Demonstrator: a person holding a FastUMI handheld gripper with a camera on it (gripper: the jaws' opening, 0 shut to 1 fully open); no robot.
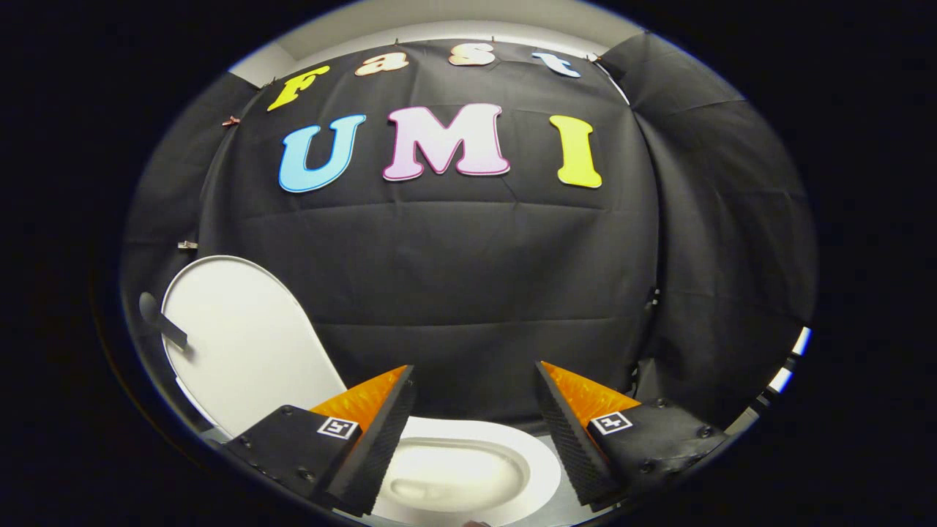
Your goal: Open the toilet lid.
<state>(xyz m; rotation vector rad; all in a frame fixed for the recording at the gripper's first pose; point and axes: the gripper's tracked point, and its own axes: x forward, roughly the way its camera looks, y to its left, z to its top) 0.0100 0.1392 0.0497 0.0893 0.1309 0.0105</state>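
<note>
1. Gripper (474, 380) fingers spread wide apart, nothing between them, touching nothing; each finger carries a small square marker tag on its base
2. Toilet lid (245, 344) is raised, standing up off the bowl, white, oval; it sits left of and beyond the left finger (377, 432)
3. Lid long axis runs roughly vertical, tilted a bit so the rounded free end points up and slightly left; the broad face that shows looks toward the camera and to the right
4. Lid lower end drops behind the left finger base, hinge area hidden, cannot tell how it joins
5. Toilet bowl (538, 457) white, open, lies below and between the fingers; its rim curves from under the left finger across to the right finger (567, 432); the inner basin shows in the gap between them
6. Bowl long axis hard to tell, only the part near the fingers is visible
7. Small dark handle-like tab (162, 326) sticks out at the lid's left edge, rounded end pointing up-left; cannot tell what it is attached to
8. Black cloth wall (468, 278) hangs behind lid and bowl, well beyond the fingertips, with horizontal creases; a second cloth panel (725, 241) folds in on the right side
9. Pale floor strip (549, 505) visible beside the bowl rim near the right finger
</note>
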